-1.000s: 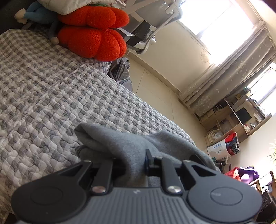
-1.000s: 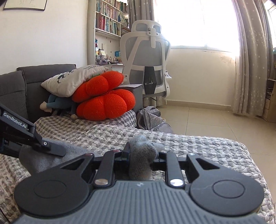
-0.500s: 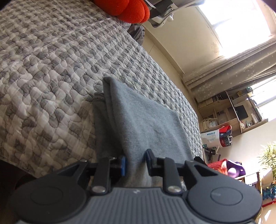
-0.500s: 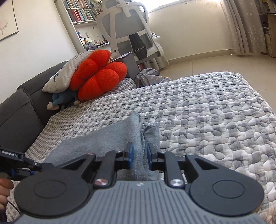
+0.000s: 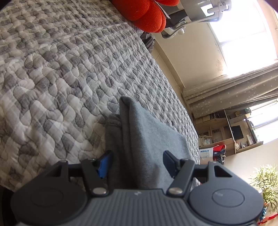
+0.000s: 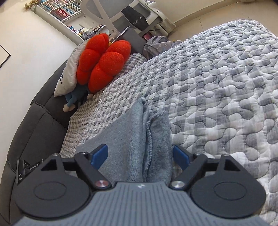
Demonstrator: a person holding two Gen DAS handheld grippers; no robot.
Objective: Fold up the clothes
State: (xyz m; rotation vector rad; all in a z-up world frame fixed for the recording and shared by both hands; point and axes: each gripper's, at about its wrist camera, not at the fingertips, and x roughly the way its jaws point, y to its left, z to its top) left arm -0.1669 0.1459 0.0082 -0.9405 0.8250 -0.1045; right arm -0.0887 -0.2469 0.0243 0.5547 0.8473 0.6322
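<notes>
A folded grey garment [image 5: 147,137] lies flat on the grey checked quilt [image 5: 60,69] near the bed's front edge. It also shows in the right wrist view [image 6: 139,139], with its folded layers stacked. My left gripper [image 5: 137,162] is open, its blue-padded fingers straddling the garment's left end without gripping it. My right gripper [image 6: 140,156] is open too, its fingers either side of the garment's right end. Part of the left gripper's black body [image 6: 29,168] shows at the left of the right wrist view.
Red pumpkin cushions [image 6: 102,62], a white pillow [image 6: 67,78] and a blue plush toy [image 6: 76,97] sit at the head of the bed against a dark sofa back [image 6: 34,125]. A white office chair [image 6: 121,15] and a grey bag [image 6: 156,45] stand beyond the bed.
Both grippers lowered the grey garment onto the quilt and opened, letting go of it. The garment went from bunched and lifted to lying flat and folded.
</notes>
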